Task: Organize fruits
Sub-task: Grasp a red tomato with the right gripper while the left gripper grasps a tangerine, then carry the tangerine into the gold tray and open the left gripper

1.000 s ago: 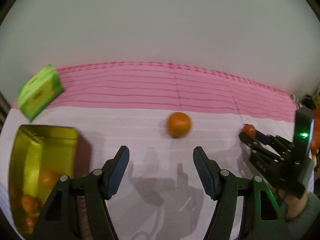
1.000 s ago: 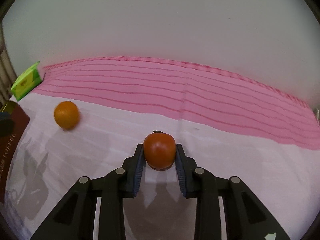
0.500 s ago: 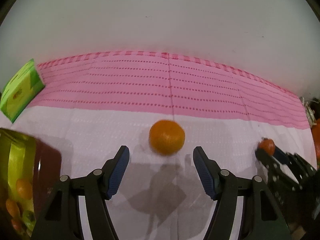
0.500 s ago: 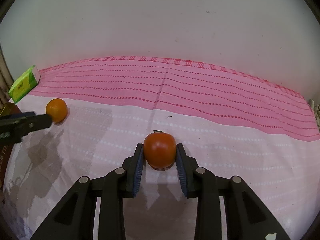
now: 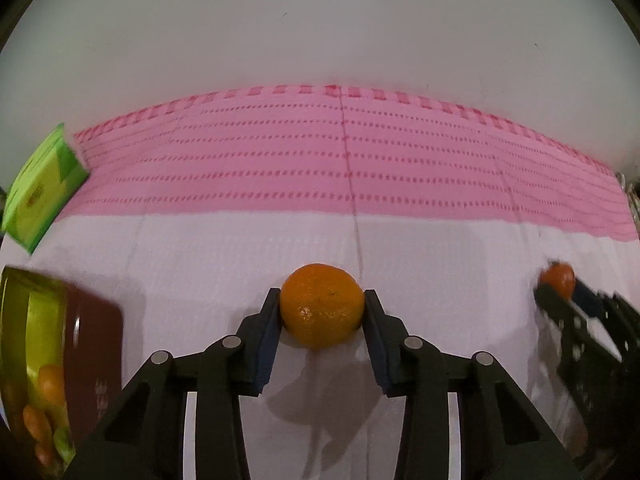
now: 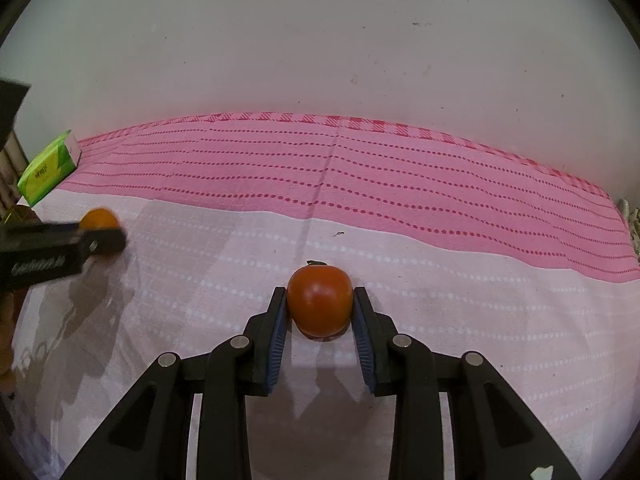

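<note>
In the left wrist view my left gripper is shut on an orange that rests on the pale cloth. In the right wrist view my right gripper is shut on a red tomato, also low on the cloth. The right gripper with the tomato shows at the far right of the left wrist view. The left gripper and the orange show at the left edge of the right wrist view. A gold tin holding several small fruits stands at the lower left.
A pink and white dotted cloth covers the surface up to a white wall. A green carton lies at the far left by the wall; it also shows in the right wrist view.
My left gripper moved forward to the orange and closed on it. My right gripper kept its hold on the tomato and hardly moved.
</note>
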Motion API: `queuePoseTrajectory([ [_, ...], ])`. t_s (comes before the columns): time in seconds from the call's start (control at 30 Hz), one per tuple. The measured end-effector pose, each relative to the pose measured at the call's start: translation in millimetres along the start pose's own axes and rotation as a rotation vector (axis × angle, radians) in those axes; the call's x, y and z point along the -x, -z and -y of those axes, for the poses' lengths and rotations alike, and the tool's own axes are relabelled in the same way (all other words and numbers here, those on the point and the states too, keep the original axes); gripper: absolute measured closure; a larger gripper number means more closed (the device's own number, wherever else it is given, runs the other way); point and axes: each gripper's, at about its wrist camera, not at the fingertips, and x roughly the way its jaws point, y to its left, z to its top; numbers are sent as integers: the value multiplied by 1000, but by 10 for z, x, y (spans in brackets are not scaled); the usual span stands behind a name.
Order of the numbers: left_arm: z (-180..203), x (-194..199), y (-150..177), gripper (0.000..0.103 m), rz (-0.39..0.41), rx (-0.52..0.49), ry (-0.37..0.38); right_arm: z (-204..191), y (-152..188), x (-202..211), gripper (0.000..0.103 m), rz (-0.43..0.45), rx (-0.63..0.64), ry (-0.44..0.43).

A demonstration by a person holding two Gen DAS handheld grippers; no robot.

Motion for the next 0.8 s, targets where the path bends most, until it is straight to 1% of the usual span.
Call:
queuePoseTrajectory([
  [0.13,-81,181,183,63,-6,23,-9,-2,-3,-3,73,0,2,3],
  [0.33,-245,493,343,63,-1,49,-38,-12,-11,-13,73,-1,7,9],
  [0.63,-708,1030,586,63,31,119,-48,-21,-13,-17,73,-1,11,13],
  [0.8,-1035,1217,706,63,40,169,-73,-13,-12,-12,73,-2,12,15],
])
